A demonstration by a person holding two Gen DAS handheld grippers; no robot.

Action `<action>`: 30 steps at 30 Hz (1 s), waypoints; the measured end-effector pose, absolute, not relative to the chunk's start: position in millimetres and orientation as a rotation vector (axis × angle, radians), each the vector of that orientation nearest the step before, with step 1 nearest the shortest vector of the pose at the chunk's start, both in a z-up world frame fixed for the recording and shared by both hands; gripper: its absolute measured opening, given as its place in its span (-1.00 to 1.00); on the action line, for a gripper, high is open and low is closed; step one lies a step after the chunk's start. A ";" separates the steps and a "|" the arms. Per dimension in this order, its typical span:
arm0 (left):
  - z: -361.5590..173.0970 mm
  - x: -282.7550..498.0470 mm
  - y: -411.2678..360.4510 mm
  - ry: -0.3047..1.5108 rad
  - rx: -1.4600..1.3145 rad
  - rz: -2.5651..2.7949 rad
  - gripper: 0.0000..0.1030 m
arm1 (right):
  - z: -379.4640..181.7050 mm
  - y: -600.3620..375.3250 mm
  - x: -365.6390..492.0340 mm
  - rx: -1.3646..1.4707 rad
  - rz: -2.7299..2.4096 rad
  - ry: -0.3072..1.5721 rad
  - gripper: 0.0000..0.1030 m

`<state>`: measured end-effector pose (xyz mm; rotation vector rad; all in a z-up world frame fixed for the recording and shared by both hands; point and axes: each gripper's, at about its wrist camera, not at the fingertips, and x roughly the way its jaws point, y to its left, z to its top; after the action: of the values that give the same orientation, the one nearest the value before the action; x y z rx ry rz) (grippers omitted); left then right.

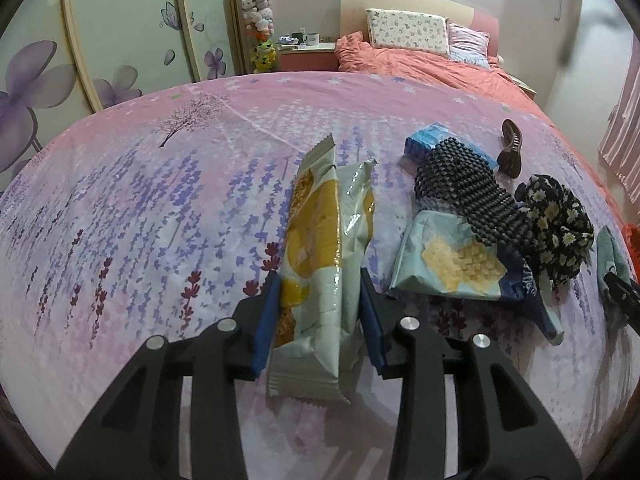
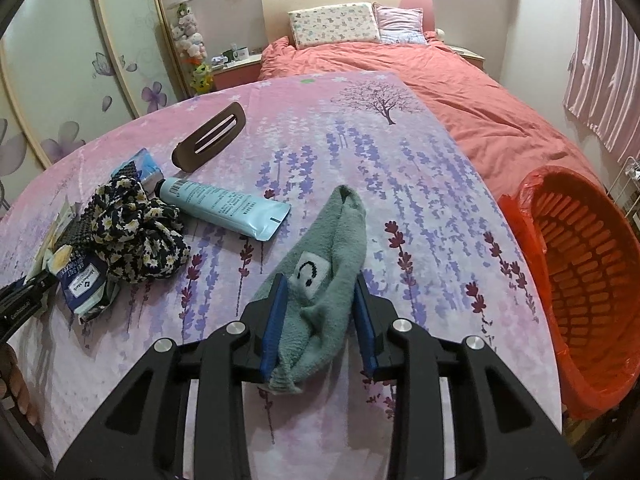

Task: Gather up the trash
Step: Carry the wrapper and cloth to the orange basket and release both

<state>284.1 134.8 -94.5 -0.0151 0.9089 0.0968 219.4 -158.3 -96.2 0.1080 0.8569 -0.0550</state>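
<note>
My left gripper (image 1: 320, 292) has its jaws around a long yellow and white snack wrapper (image 1: 316, 240) lying on the lavender-print cloth; the pads touch its sides. A blue cracker wrapper (image 1: 448, 264) lies to its right. My right gripper (image 2: 320, 300) has its jaws around a green sock (image 2: 328, 272) on the same cloth, pads against it. An orange basket (image 2: 584, 280) lined with a red bag stands at the right edge. A crumpled blue wet-wipe pack (image 2: 86, 284) lies at the left.
A black beaded mat (image 1: 464, 192), a floral scrunchie (image 2: 136, 228), a blue tube (image 2: 228, 206), a brown hair clip (image 2: 210, 136) and a blue tissue pack (image 1: 430, 140) lie on the cloth. A bed with an orange duvet (image 2: 460, 92) is behind.
</note>
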 end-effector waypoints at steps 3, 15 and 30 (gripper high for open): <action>-94.8 284.7 132.5 0.910 -0.013 0.100 -0.23 | -96.0 -157.1 219.5 0.099 -0.061 0.858 -0.36; -96.0 283.8 130.0 0.910 -0.015 0.101 -0.21 | -95.1 -154.3 218.0 0.078 -0.078 0.858 -0.37; -90.2 267.1 152.6 0.889 -0.105 0.017 -0.53 | -85.0 -176.0 191.2 0.150 -0.045 0.800 -0.87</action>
<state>267.1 152.6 -90.2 -0.1053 0.8890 0.0166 191.2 -176.0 -85.0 0.1497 0.8004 -0.0446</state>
